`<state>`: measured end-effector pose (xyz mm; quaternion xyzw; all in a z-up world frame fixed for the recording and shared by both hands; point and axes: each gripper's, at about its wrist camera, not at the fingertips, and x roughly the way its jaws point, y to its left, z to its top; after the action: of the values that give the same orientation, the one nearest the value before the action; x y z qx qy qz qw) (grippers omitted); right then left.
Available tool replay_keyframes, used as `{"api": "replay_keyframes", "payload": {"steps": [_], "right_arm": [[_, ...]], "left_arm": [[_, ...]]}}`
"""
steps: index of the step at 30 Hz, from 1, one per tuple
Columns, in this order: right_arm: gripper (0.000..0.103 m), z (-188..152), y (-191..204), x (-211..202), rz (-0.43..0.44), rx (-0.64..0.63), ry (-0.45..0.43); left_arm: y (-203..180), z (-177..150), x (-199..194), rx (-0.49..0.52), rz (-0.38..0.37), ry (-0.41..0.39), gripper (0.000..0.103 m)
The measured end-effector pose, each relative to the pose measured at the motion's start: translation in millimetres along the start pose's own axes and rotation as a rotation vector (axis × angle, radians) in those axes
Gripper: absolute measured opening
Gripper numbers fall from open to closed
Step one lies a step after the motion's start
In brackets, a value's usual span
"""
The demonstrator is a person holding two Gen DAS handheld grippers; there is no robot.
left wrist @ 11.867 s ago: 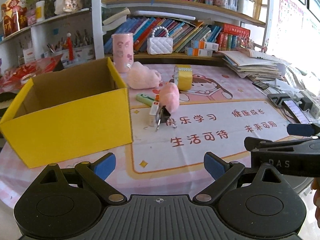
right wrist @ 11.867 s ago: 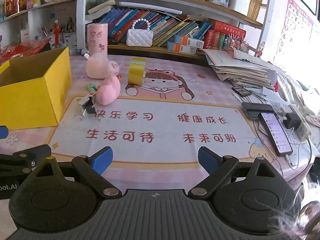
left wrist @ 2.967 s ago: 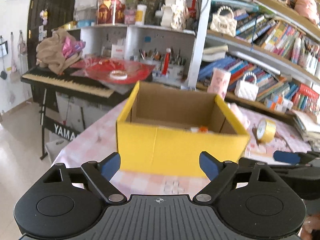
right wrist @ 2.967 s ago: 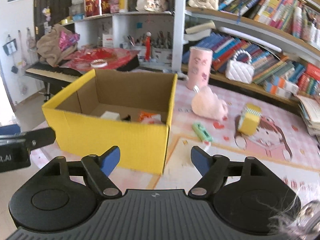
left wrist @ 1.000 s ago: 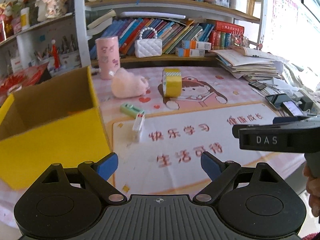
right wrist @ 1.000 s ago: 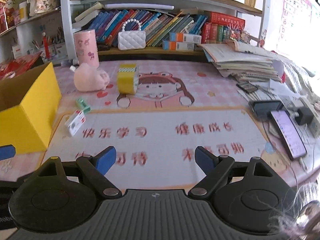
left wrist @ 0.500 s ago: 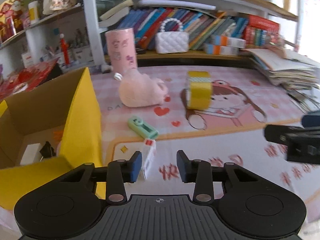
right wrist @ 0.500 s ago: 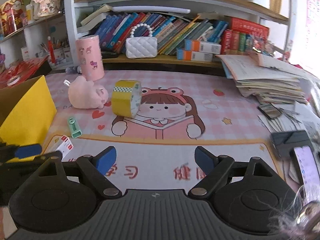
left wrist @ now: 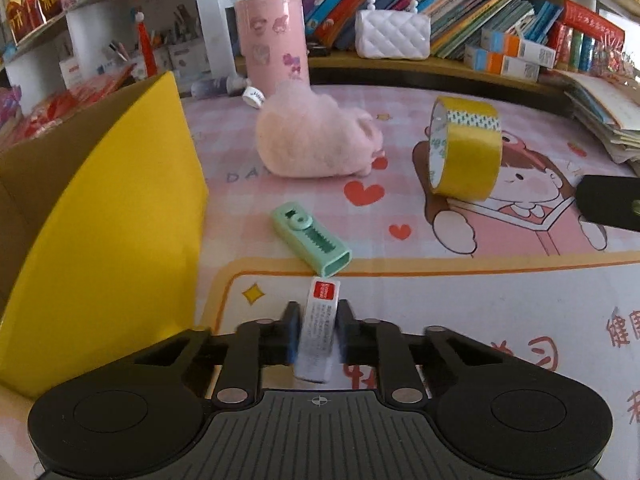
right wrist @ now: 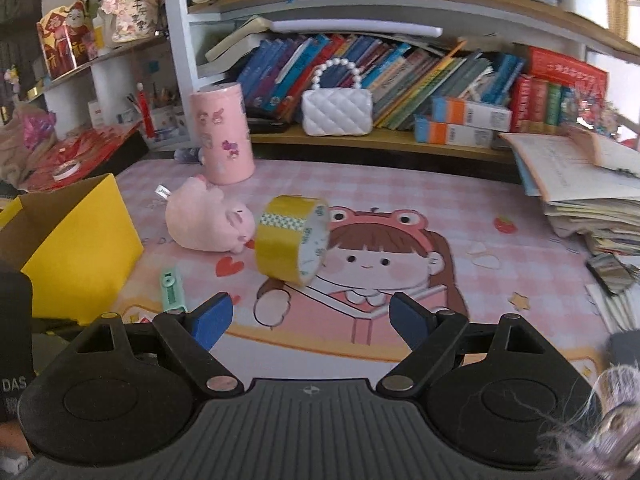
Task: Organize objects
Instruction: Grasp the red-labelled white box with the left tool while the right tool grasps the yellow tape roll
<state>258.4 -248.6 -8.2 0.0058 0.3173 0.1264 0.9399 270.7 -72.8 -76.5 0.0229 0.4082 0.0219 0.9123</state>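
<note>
My left gripper [left wrist: 318, 334] is shut on a small white box with a red label [left wrist: 321, 322], low over the printed mat. Just beyond it lies a green utility knife [left wrist: 311, 238], also in the right wrist view [right wrist: 172, 285]. The yellow cardboard box [left wrist: 116, 220] stands to the left, close by. A pink plush pig [left wrist: 316, 138] and a yellow tape roll [left wrist: 466, 152] sit farther back. My right gripper [right wrist: 308, 320] is open and empty, with the tape roll [right wrist: 292, 240] and pig [right wrist: 208, 224] just ahead of it.
A pink cylinder tin [left wrist: 274, 38] and a white quilted purse [left wrist: 392, 34] stand at the back below bookshelves. A paper stack [right wrist: 588, 184] lies at the right. The other gripper's black body [left wrist: 608, 202] shows at the right edge.
My left gripper has moved forward and down and closed on the small white box. My right gripper has moved closer to the tape roll and stays open.
</note>
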Motion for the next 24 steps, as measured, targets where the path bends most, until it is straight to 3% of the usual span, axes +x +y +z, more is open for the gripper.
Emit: {"api": "replay_keyframes", "payload": {"steps": [6,11,14,20,22,24], "right_arm": [[0.084,14.7,2.6,39.2,0.040,-0.016,0.009],[0.079,29.3,0.9,76.5,0.087,0.022,0.030],[0.071,34.3,1.7,98.2,0.110,0.048,0.051],[0.052,35.4,8.4,122.1,0.134,0.039,0.065],[0.035,35.4,9.0,122.5,0.151,0.030,0.060],[0.034,35.4,8.4,118.5,0.160,0.025,0.052]], "left_arm": [[-3.0,2.7,-18.4,-0.005,-0.106,-0.022,0.013],[6.4,6.2,-46.3,-0.082,-0.141,-0.045,0.013],[14.7,3.0,-59.0,-0.127,-0.147,-0.045,0.013],[21.7,-5.0,-71.8,-0.120,-0.133,-0.051,0.013],[24.6,-6.7,-75.5,-0.123,-0.134,-0.057,0.013],[26.1,-7.6,-78.3,-0.125,-0.138,-0.065,0.013]]}}
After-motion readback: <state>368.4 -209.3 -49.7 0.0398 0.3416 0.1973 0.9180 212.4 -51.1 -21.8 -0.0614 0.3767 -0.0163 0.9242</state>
